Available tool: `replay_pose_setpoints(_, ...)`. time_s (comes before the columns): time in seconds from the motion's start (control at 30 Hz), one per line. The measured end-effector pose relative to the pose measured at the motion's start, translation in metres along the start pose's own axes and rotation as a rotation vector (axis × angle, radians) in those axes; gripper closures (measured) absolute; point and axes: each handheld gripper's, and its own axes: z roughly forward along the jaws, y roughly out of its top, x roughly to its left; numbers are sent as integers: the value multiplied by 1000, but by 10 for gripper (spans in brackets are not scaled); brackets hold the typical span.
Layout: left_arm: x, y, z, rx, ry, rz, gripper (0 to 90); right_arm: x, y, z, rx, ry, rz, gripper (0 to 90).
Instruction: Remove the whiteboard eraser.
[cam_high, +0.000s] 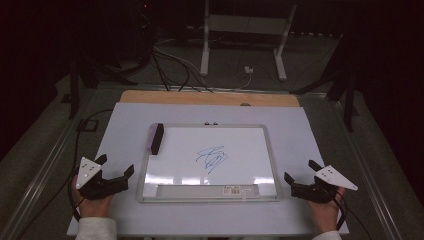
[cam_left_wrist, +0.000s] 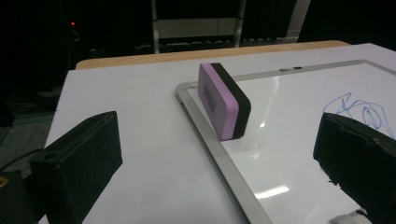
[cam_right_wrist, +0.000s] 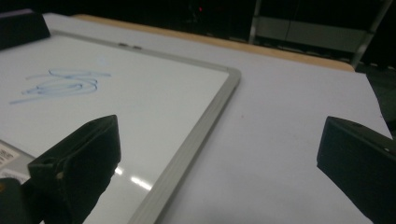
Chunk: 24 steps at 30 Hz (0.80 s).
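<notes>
L hand-held gripper (cam_high: 116, 168): jaws wide apart, nothing btwn, resting on table (cam_high: 125, 125) just left of whiteboard (cam_high: 268, 150). R hand-held gripper (cam_high: 300, 173): jaws apart, empty, just right of board. Eraser (cam_left_wrist: 223, 100) stands on edge at board's far-left corner. Blue scribble (cam_high: 212, 157) mid-board.

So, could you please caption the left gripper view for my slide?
Open left hand-held gripper faces a purple-and-black eraser standing on the whiteboard beside a blue scribble.
</notes>
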Motion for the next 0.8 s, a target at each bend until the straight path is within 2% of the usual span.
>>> replay_pose_setpoints(0.27,-3,3,-3,-10,-3,-8,20,-1,-1,2,-22,11,-9,0)
replay_pose_setpoints(0.33,-4,7,-5,-4,7,-12,21,-1,-1,2,-21,9,-7,0)
replay_pose_setpoints(0.57,-1,20,-2,17,-3,-37,21,-1,-1,0,-25,6,1,0)
replay_pose_setpoints(0.8,-1,27,3,28,-11,-24,21,1,-1,-1,-28,6,2,0)
